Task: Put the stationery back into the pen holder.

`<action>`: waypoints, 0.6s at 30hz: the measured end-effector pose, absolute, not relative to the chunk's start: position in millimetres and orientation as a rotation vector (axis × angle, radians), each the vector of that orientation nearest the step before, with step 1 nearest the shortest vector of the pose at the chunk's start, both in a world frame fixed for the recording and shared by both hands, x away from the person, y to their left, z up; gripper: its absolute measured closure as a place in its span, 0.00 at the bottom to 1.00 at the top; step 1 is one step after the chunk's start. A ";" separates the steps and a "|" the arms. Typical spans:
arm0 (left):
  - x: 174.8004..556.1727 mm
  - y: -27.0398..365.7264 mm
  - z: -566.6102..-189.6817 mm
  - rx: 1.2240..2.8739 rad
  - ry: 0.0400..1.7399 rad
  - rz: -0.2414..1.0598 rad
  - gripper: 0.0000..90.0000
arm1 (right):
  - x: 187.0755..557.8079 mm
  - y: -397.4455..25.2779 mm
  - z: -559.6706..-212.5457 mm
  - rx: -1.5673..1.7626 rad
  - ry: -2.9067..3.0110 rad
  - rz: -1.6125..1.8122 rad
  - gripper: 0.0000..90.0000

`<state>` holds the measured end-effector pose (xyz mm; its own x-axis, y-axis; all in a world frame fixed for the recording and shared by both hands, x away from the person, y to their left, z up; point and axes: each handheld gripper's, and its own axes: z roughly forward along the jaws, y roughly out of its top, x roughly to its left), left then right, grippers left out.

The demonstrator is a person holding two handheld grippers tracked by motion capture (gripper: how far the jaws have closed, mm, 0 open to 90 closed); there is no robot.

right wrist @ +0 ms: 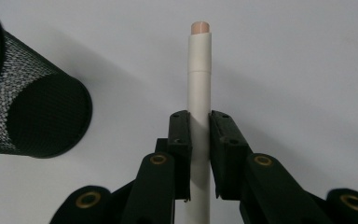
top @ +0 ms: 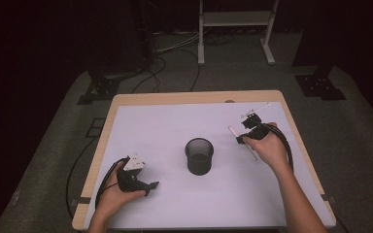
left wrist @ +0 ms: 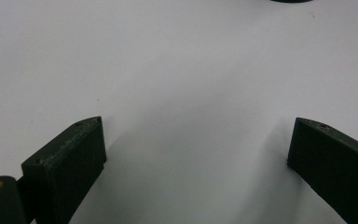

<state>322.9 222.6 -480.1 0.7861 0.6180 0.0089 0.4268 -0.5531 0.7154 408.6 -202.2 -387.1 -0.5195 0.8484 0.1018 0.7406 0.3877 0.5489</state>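
Observation:
A black mesh cup (top: 199,155) stands upright in the middle of the white sheet; it also shows at the left of the right gripper view (right wrist: 32,112). My right gripper (top: 241,139) hovers to the cup's right, shut on a white pen (top: 233,132). In the right gripper view the jaws (right wrist: 199,121) clamp the pen (right wrist: 199,70) around its middle, and its peach tip points away from the camera. My left gripper (top: 148,187) rests low at the front left, jaws wide open (left wrist: 198,135) with nothing between them.
The white sheet (top: 175,126) covers most of the wooden table (top: 194,97). A thin white stick (top: 260,107) lies near the back right corner. Cables trail from both grippers. Dark floor, stands and cords lie beyond the table.

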 end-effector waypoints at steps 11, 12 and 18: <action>323.1 222.6 -480.1 2.241 0.769 0.339 0.04 | 399.6 -192.5 -365.6 1.365 2.446 0.911 0.87; 323.1 222.6 -480.1 2.241 0.769 0.339 0.04 | 398.6 -191.5 -363.7 1.358 2.446 0.918 0.87; 323.0 222.4 -480.3 2.237 0.772 0.338 0.04 | 394.9 -184.6 -353.1 1.314 2.458 0.953 0.87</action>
